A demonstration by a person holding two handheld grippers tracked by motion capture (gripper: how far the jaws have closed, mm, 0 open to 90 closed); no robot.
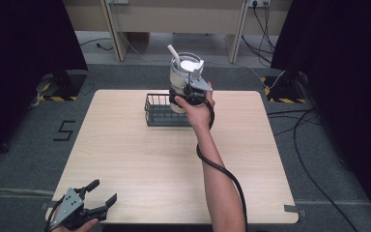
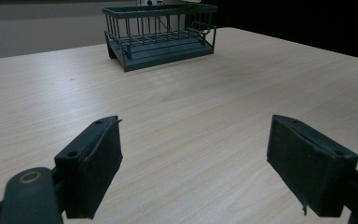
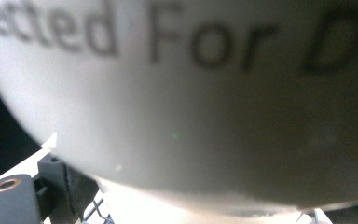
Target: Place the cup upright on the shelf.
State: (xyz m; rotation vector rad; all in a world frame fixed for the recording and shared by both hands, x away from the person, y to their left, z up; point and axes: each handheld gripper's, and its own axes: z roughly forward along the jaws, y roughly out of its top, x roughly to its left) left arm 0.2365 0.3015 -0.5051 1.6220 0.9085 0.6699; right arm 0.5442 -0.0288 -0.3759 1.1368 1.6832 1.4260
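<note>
Cup (image 1: 185, 72), white and cylindrical with a spoon-like handle sticking out of its top, is lifted above the right end of the dark wire basket (image 1: 158, 112) at the table's (image 1: 140, 169) far middle. Right gripper (image 1: 189, 93) clamps the cup's lower body; in its own view the cup wall (image 3: 191, 107) presses close, blurred black lettering across it. Left gripper (image 1: 99, 197) rests at the table's near left corner, jaws spread wide with nothing between them, pointing toward the basket (image 2: 161, 35).
</note>
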